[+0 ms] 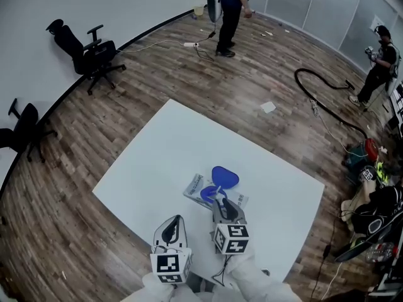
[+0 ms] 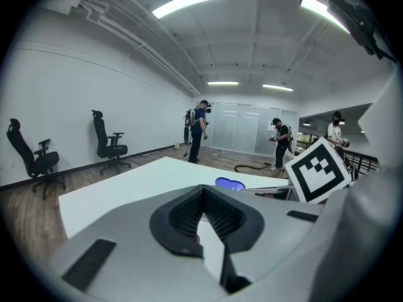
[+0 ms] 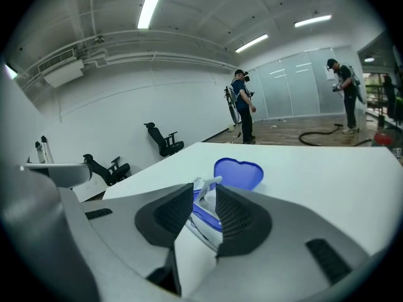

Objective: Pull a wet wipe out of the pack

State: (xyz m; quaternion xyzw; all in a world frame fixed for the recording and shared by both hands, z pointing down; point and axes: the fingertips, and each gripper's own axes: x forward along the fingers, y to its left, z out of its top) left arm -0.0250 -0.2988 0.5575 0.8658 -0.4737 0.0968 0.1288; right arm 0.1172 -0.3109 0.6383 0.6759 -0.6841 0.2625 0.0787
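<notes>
The wet wipe pack (image 1: 196,186) lies flat on the white table (image 1: 157,156), its blue heart-shaped lid (image 1: 225,177) flipped open. My right gripper (image 1: 219,199) is right over the pack's opening. In the right gripper view the right gripper (image 3: 204,190) is open a little. A white wipe tip (image 3: 210,182) sticks up between the jaws, in front of the lid (image 3: 238,172). My left gripper (image 1: 174,220) hovers near the table's front edge, left of the pack, shut and empty (image 2: 203,190). From there the lid (image 2: 230,183) shows beyond the jaws.
Two black office chairs (image 1: 88,52) (image 1: 22,131) stand along the left wall. One person (image 1: 228,14) stands at the back, another (image 1: 381,65) at the far right. A black hose (image 1: 321,99) lies on the wood floor. Bags and gear (image 1: 374,206) pile up on the right.
</notes>
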